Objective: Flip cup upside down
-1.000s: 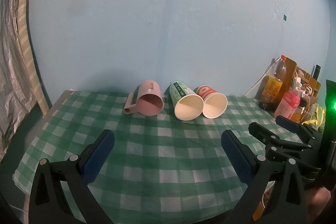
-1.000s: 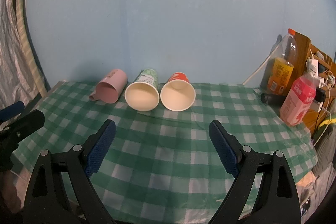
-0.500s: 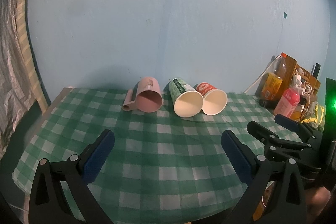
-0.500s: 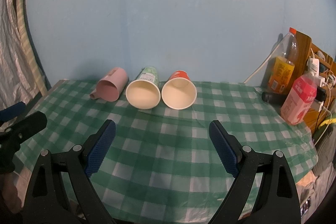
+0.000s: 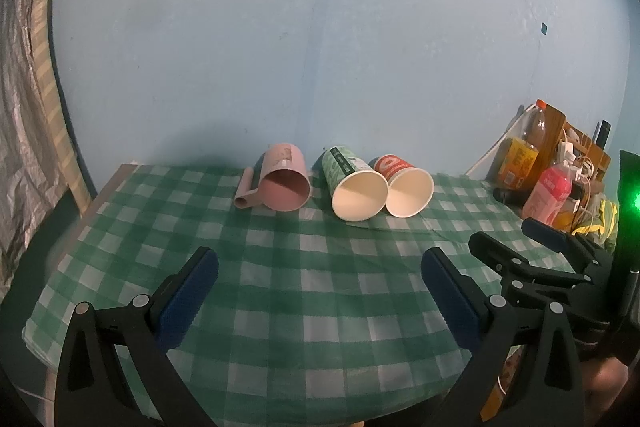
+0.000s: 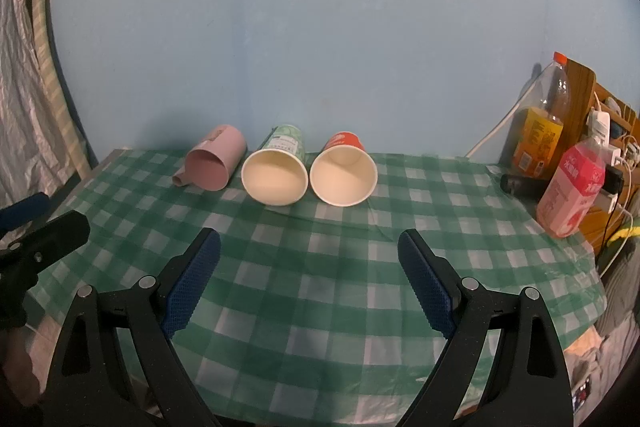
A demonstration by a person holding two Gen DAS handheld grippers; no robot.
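Note:
Three cups lie on their sides in a row at the far edge of the table, mouths toward me: a pink handled mug [image 5: 283, 178] [image 6: 216, 163], a green paper cup [image 5: 354, 182] [image 6: 278, 171] and a red paper cup [image 5: 404, 185] [image 6: 344, 173]. My left gripper [image 5: 320, 267] is open and empty above the near part of the table, well short of the cups. My right gripper [image 6: 309, 255] is open and empty too, also short of the cups. Each gripper shows at the edge of the other's view.
A green-and-white checked cloth [image 6: 320, 267] covers the table. At the right edge stand an orange drink bottle [image 6: 540, 131], a pink carton [image 6: 572, 191], a wooden rack with cables [image 6: 604, 123] and a dark cylinder [image 6: 520, 183]. A blue wall is behind; a curtain hangs on the left.
Both grippers have risen and drawn back slightly, so the cups sit a little lower and smaller in view. The cups have not moved. Both grippers stay open.

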